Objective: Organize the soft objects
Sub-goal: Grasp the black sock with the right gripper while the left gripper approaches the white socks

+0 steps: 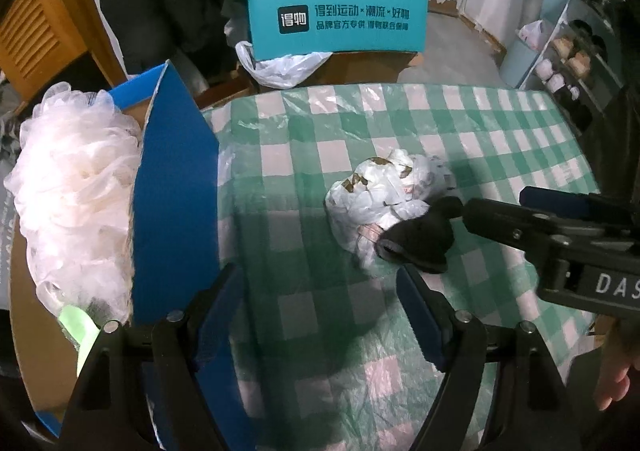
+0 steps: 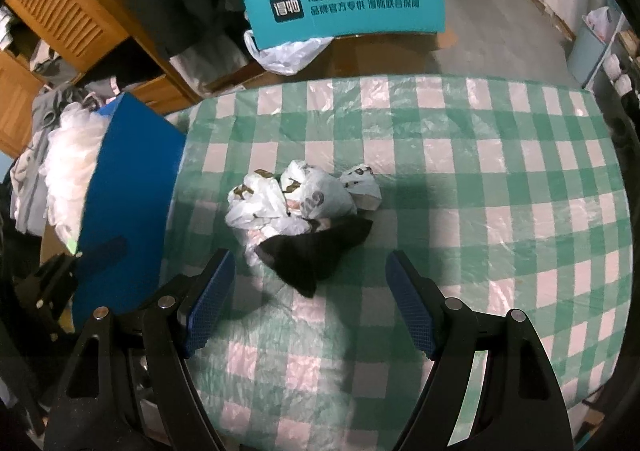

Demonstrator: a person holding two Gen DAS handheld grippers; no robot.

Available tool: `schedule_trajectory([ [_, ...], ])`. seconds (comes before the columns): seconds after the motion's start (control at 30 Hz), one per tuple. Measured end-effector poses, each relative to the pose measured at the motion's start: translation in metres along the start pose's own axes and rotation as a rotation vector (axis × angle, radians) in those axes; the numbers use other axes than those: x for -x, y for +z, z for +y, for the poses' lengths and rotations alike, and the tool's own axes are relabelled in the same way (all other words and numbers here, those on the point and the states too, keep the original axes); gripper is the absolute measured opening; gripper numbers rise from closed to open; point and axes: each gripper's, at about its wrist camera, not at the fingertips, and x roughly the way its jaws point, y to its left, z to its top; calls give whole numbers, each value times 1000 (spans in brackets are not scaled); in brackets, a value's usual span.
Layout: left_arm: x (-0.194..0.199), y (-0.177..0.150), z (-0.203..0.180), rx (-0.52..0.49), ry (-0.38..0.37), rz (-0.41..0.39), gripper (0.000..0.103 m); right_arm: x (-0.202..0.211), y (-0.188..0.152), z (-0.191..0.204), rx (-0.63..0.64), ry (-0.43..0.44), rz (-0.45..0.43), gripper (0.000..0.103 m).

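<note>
A table with a green and white checked cloth filled most of both views. At its left edge stood a blue box, open at the top. A big, puffy white mesh sponge sat inside the box, with a pale green tag near its bottom.

Near the middle of the cloth lay a crumpled white plastic bag with brown marks on it. It was scrunched into a lumpy ball. A small black sock lay touching the front of the bag, floppy and folded, with one open end.

The right gripper was spread wide, just in front of the sock, and held nothing. The left gripper was spread wide too, over the cloth near the box, and it was empty.

Behind the table stood a teal box with dark writing.
</note>
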Motion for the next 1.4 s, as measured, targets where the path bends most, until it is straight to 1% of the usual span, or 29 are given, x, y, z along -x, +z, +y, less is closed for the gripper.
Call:
schedule_trajectory([
  [0.07,-3,1,-4,-21,18,-5,84,-8,2,-3,-9,-7,10,78],
  [0.13,-5,3,-7,-25,20,-5,85,-15,4,-6,-18,-14,22,78],
  [0.27,-3,7,-13,-31,-24,-9,85,-27,7,-13,-37,-11,45,78],
  [0.33,-6,9,-16,-44,-21,-11,85,-32,8,-14,-34,-15,55,78],
  [0.4,-15,11,-19,-55,-15,5,85,-38,9,-15,-33,-19,66,78],
  [0.6,-31,8,-17,-33,-30,44,85,-58,11,-9,-8,-24,113,78],
  [0.8,-41,1,-13,-24,-44,82,85,-72,7,-9,26,-66,152,78],
  [0.9,-46,0,-14,-27,-43,91,85,-71,6,-13,42,-109,150,78],
  [1.07,-54,3,-16,-27,-47,104,85,-66,3,-31,33,-137,147,78],
  [1.13,-57,6,-16,-22,-49,106,85,-63,1,-42,21,-142,145,74],
  [1.27,-62,13,-18,-9,-72,111,85,-62,-1,-58,-9,-130,149,53],
  [1.3,-63,15,-19,-8,-78,111,85,-61,-2,-62,-15,-133,150,51],
  [1.4,-66,20,-21,-12,-85,106,85,-57,-2,-68,-18,-137,140,48],
])
